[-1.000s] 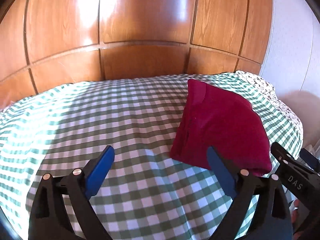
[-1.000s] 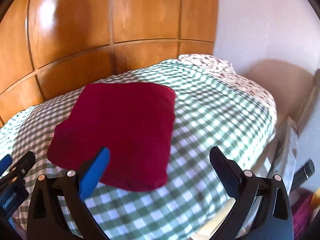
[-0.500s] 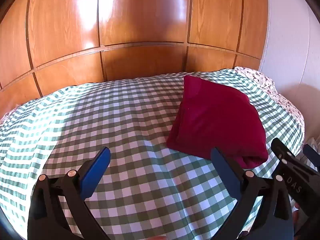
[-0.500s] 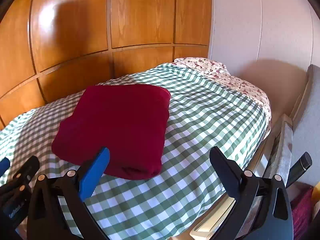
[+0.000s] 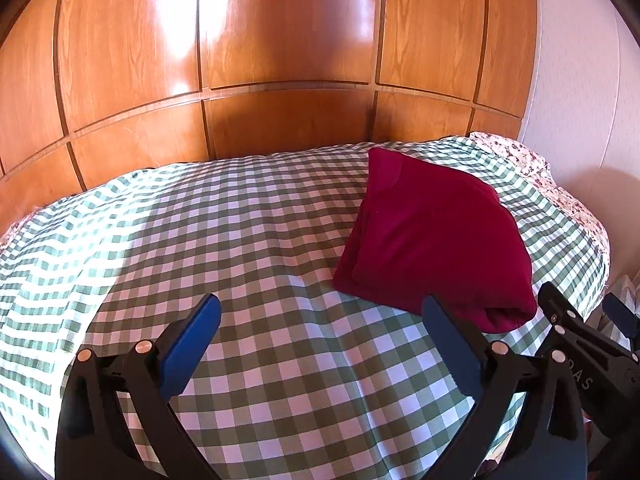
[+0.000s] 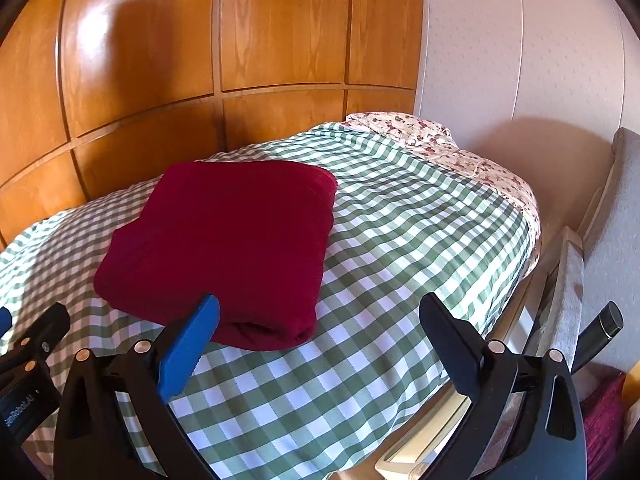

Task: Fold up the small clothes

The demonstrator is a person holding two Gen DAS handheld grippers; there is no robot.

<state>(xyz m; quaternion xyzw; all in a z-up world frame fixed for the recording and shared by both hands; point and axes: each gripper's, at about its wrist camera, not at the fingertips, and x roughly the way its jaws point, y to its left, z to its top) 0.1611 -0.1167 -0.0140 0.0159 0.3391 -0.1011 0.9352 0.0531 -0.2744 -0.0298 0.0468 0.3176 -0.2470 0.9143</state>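
Observation:
A dark red garment (image 5: 432, 240) (image 6: 228, 248) lies folded into a thick rectangle on the green-and-white checked bedcover (image 5: 240, 248) (image 6: 400, 240). My left gripper (image 5: 320, 312) hangs open above the cover, just in front and to the left of the garment, with nothing between its blue pads. My right gripper (image 6: 320, 312) is open too, at the garment's near right corner and clear of it. Each gripper shows at the edge of the other's view: the right one (image 5: 588, 344) and the left one (image 6: 28, 348).
A wooden panelled wall (image 5: 280, 60) stands behind the bed. A floral sheet (image 6: 460, 152) shows at the bed's right end, next to a white wall (image 6: 520, 60). A grey chair (image 6: 616, 240) and a light board (image 6: 416, 452) stand off the bed's near right edge.
Both grippers have drawn back a little from the folded garment, which now lies farther from the fingertips. The left jaws stand slightly wider.

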